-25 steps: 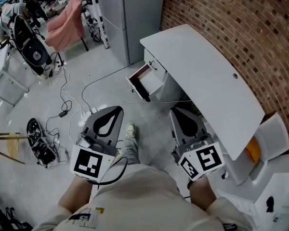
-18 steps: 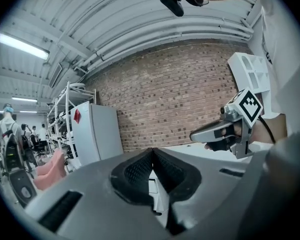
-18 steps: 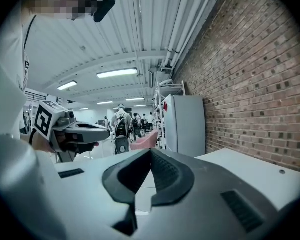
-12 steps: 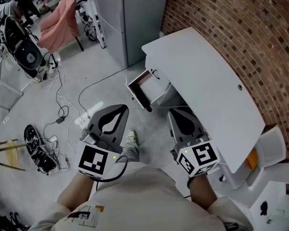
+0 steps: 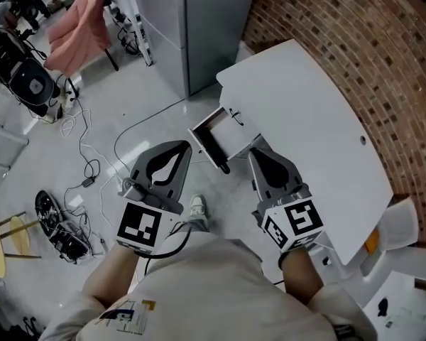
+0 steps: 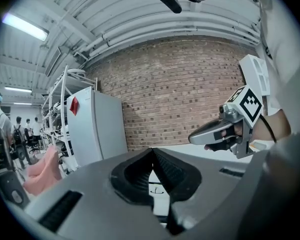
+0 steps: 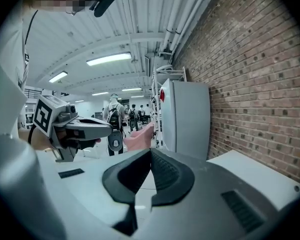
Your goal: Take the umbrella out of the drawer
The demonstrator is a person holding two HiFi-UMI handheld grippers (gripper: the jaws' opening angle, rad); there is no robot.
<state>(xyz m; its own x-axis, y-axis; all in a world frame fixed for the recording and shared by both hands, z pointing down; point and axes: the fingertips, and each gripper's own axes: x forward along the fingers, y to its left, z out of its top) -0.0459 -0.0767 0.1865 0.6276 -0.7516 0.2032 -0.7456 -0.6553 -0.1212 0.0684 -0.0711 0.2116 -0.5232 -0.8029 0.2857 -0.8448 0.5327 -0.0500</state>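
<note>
Brick wall (image 5: 383,41) backs the curved white bench (image 5: 305,119). A white drawer (image 5: 226,137) stands open under the bench's front edge, over grey floor (image 5: 149,98) strewn with black cables (image 5: 92,158). The left claw (image 5: 187,146) and right claw (image 5: 255,146) are both clenched, empty. I cannot make out the umbrella.

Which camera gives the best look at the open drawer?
Head view: the drawer shows from above, pulled out under the desk's end. Left gripper view catches only a white sliver, perhaps its cabinet; right gripper view shows none of it.
</note>
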